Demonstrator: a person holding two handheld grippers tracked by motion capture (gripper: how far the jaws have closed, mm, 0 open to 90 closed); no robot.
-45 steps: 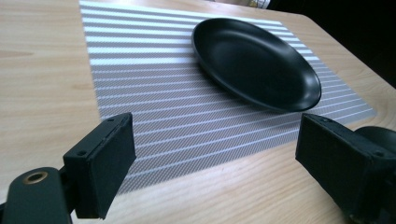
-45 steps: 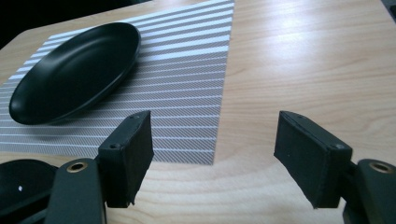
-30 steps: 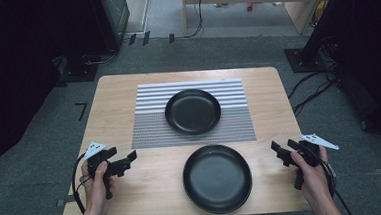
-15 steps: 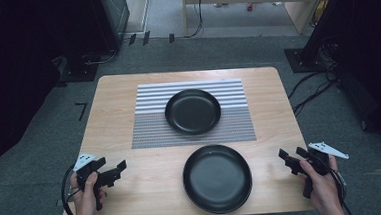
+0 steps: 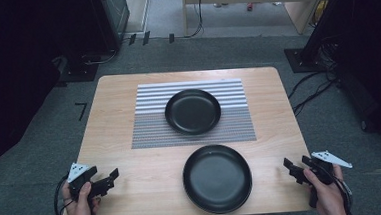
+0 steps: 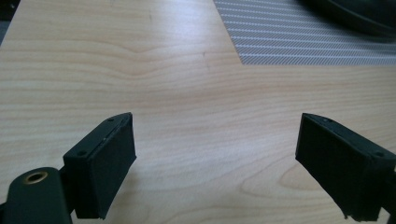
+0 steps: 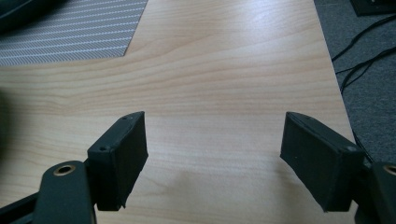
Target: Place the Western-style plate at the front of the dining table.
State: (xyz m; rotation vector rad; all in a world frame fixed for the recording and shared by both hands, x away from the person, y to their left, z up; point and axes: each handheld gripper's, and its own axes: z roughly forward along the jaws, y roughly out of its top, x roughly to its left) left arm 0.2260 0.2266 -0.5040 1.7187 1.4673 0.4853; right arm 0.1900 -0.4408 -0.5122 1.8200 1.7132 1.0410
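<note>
Two black plates are on the wooden table (image 5: 116,112). The far plate (image 5: 193,111) rests on a striped grey placemat (image 5: 147,130); the near plate (image 5: 217,177) lies on bare wood by the front edge. My left gripper (image 5: 111,176) hovers at the front left corner, open, with only wood between its jaws (image 6: 215,135). My right gripper (image 5: 295,164) is at the front right edge, beside the near plate and apart from it. Its jaws have just been opening and stand wide with nothing between them (image 7: 215,135).
Grey carpet surrounds the table, with cables (image 5: 310,87) on the floor to the right and dark equipment at both sides. The table's right edge (image 7: 334,70) runs close past my right gripper. The placemat corner (image 6: 299,42) lies ahead of my left gripper.
Both hands have drawn back toward the table's front edge and outward, sinking a little. The plates have not moved.
</note>
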